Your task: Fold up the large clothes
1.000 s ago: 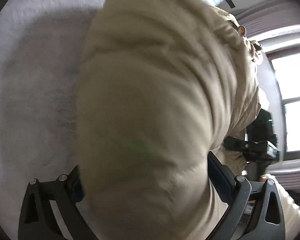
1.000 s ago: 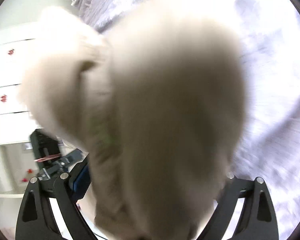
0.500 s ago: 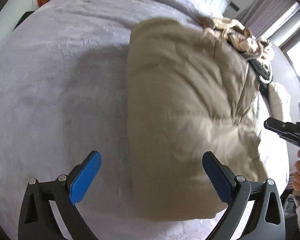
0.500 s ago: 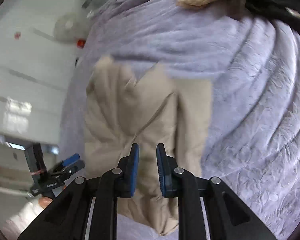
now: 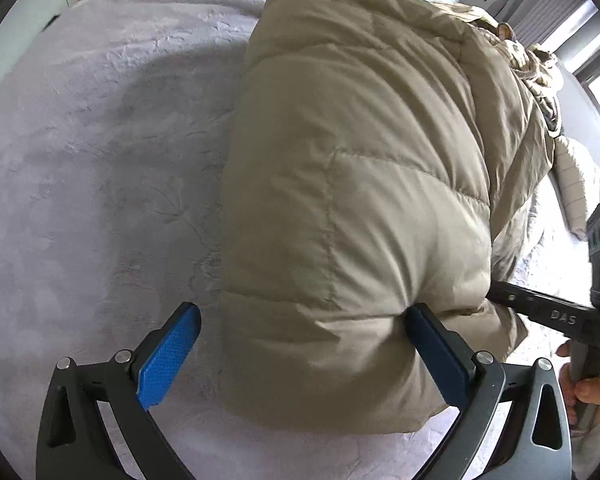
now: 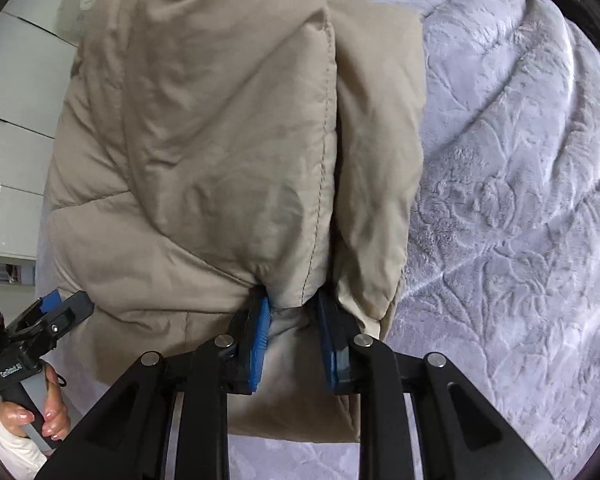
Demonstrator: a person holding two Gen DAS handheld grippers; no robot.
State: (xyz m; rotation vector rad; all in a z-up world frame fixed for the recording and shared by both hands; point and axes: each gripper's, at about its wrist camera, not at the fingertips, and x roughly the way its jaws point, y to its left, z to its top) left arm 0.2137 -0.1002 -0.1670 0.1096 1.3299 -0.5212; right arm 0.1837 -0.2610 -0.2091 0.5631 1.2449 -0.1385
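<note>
A beige puffer jacket (image 5: 360,168) lies folded in a thick bundle on the lilac bedspread (image 5: 92,168). My left gripper (image 5: 300,340) is open wide; the jacket's near end bulges between its blue pads, touching the right pad. In the right wrist view the jacket (image 6: 204,152) fills the middle. My right gripper (image 6: 294,320) has its jaws narrowed on a fold of the jacket's near edge, fabric pinched between the blue pads. The right gripper also shows at the right edge of the left wrist view (image 5: 556,316).
The embossed bedspread (image 6: 520,200) spreads to the right. A heap of tan knitwear (image 5: 536,64) and dark cloth lies at the far side of the bed. A white pillow (image 5: 576,184) lies right. White cupboards (image 6: 12,120) stand to the left.
Both grippers have come down close to the jacket on the bed. The right gripper, nearly shut and empty half a second ago, now pinches the jacket's edge. The left stays open.
</note>
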